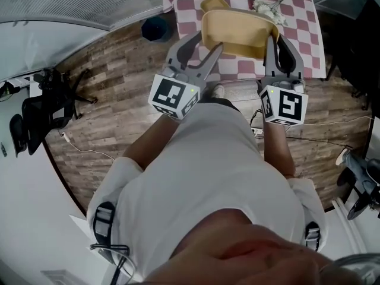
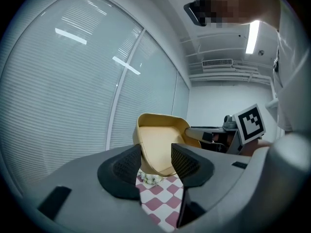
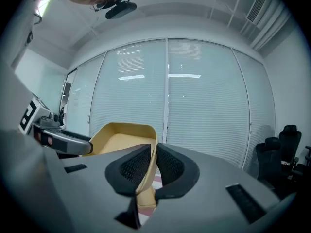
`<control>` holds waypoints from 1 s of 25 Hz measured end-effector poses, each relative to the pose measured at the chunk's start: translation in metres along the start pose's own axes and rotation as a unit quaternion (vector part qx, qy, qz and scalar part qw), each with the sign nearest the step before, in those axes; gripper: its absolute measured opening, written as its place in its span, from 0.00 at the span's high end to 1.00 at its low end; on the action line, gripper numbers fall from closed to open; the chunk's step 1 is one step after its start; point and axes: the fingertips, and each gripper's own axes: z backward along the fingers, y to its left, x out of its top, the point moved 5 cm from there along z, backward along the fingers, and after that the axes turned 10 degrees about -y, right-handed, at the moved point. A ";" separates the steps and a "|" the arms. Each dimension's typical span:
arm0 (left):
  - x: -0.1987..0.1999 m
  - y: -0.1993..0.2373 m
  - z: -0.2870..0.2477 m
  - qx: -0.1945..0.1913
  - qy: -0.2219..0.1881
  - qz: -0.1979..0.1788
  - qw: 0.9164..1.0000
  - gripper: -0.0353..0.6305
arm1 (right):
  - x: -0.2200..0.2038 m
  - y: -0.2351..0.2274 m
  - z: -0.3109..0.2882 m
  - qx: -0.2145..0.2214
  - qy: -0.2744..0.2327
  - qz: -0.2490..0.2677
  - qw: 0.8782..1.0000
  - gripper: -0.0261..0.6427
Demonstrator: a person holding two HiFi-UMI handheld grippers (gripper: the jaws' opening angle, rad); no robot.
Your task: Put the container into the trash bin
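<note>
The left hand-held gripper [image 1: 208, 42] holds the left end of the container [image 1: 237, 34]. Its jaws stand fairly wide, with the rounded corner between the pads. The right hand-held gripper [image 1: 278, 45] pinches the right wall, jaws narrow on the thin rim. The container hangs between the two at 12 o'clock from the person, over the near edge of the checked counter [image 1: 309, 34]. Its open side faces up and its long axis runs 9 to 3 o'clock. Beyond it on the counter, a small tan piece [image 1: 214, 3] lies at 11 o'clock and white flowers [image 1: 267, 6] at 1 o'clock. A dark bin [image 1: 157, 28] stands on the wood floor [image 1: 119, 76] at 9 o'clock of the container, just beside the counter's left edge.
</note>
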 end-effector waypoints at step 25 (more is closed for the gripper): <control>0.015 0.058 0.171 0.277 -0.049 -0.012 0.960 0.62 | 0.004 0.176 -0.066 0.268 -0.028 -0.036 0.962 0.88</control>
